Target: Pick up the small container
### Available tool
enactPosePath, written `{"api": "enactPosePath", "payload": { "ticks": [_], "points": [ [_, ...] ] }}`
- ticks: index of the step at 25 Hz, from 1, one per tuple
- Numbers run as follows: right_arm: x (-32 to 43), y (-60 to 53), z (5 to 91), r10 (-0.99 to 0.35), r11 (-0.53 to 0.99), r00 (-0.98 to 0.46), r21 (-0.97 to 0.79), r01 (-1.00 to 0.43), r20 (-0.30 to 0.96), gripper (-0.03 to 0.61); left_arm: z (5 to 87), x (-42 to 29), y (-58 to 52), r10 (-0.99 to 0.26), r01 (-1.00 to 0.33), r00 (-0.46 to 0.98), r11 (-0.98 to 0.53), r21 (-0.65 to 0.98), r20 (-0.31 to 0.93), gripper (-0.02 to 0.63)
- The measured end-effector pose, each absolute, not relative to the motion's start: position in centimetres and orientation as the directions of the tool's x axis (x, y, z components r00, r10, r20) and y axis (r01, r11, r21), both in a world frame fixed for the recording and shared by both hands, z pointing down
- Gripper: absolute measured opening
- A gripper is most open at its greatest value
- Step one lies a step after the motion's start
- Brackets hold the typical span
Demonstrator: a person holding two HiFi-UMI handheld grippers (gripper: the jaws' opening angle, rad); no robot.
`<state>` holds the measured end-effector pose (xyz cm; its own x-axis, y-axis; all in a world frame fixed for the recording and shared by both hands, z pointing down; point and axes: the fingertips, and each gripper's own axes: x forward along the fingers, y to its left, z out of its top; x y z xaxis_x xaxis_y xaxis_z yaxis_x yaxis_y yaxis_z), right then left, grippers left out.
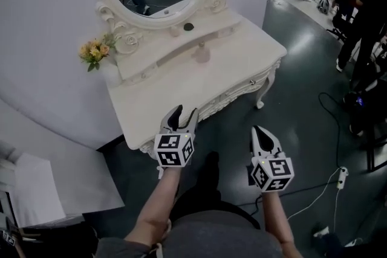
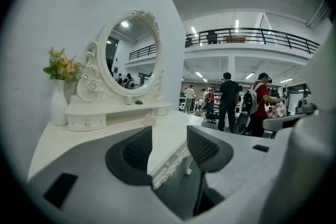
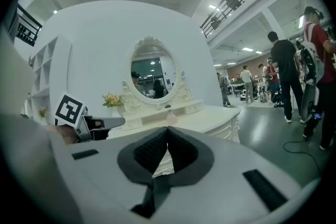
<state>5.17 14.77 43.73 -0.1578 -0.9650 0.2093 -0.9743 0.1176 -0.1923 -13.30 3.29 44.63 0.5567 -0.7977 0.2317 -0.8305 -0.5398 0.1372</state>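
Well, your left gripper hung over the near edge of the white dressing table, its jaws spread wide with nothing between them. Your right gripper sat off the table's front, over the dark floor, jaws pinched together and empty. The small pinkish container stood further back on the tabletop, just before the mirror shelf, well apart from both grippers.

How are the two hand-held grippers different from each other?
The left hand-held gripper has its jaws apart; the right hand-held gripper has them together. The left one reaches the front edge of the white dressing table; the right one hangs over the dark floor. Both are empty.
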Motion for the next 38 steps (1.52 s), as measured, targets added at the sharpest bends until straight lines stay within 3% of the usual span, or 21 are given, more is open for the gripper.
{"api": "enactPosePath", "payload": {
  "ticks": [22, 38],
  "points": [
    [9.5, -4.4, 44.1, -0.953, 0.104, -0.161, -0.221, -0.97, 0.258, 0.005, 46.4, -8.5, -16.8, -0.783, -0.829, 0.558, -0.531, 0.175, 0.274, 0.235],
    [11.5, -11.9, 44.1, -0.957, 0.063, -0.12, -0.216, -0.974, 0.264, 0.005, 48.3, -5.5, -24.3, -0.742, -0.801, 0.597, -0.575, 0.168, 0.305, 0.235]
  ]
}}
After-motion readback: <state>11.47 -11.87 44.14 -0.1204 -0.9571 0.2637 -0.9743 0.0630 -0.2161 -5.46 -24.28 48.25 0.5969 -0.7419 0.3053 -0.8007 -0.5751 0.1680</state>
